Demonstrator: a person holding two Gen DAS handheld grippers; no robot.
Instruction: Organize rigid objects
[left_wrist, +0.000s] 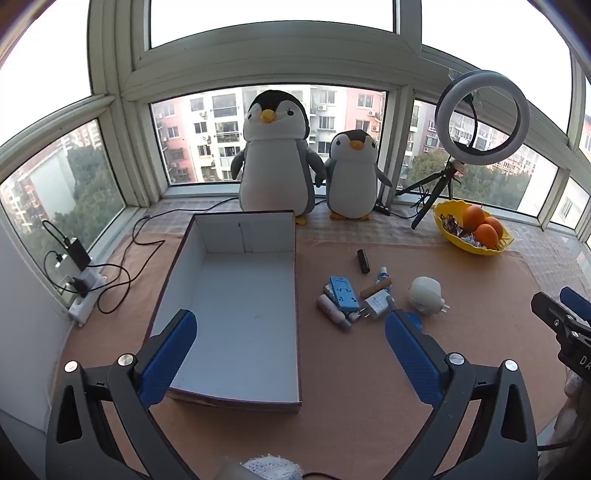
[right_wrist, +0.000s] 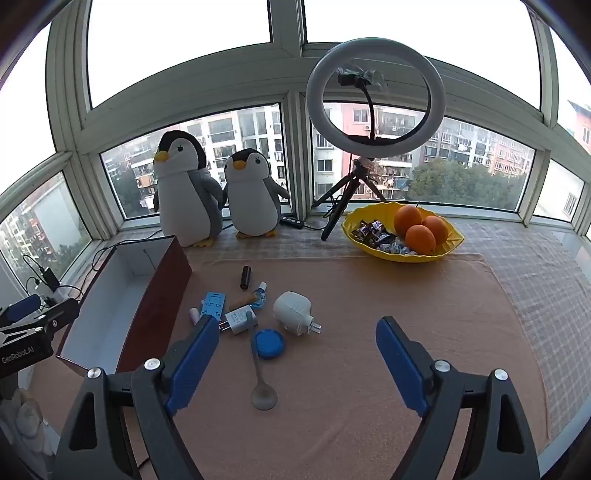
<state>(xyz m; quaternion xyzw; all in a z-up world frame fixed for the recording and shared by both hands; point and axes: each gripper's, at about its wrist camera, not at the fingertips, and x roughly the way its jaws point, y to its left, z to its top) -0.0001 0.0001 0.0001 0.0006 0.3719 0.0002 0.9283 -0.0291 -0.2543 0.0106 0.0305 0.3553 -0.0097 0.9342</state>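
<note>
An empty box (left_wrist: 236, 306) with a white inside and brown walls lies open on the orange cloth; it also shows in the right wrist view (right_wrist: 155, 295). Right of it lies a pile of small objects: a blue stand (left_wrist: 343, 293), a white round plug (left_wrist: 426, 295), a small charger (right_wrist: 238, 321), a black tube (left_wrist: 363, 260), a blue lid (right_wrist: 270, 343) and a grey spoon (right_wrist: 258, 373). My left gripper (left_wrist: 291, 354) is open and empty above the box's near end. My right gripper (right_wrist: 299, 362) is open and empty over the spoon.
Two plush penguins (left_wrist: 275, 155) stand at the window behind the box. A ring light on a tripod (right_wrist: 373, 99) and a yellow bowl with oranges and sweets (right_wrist: 402, 232) are at the back right. A power strip with cables (left_wrist: 85, 288) lies left of the box.
</note>
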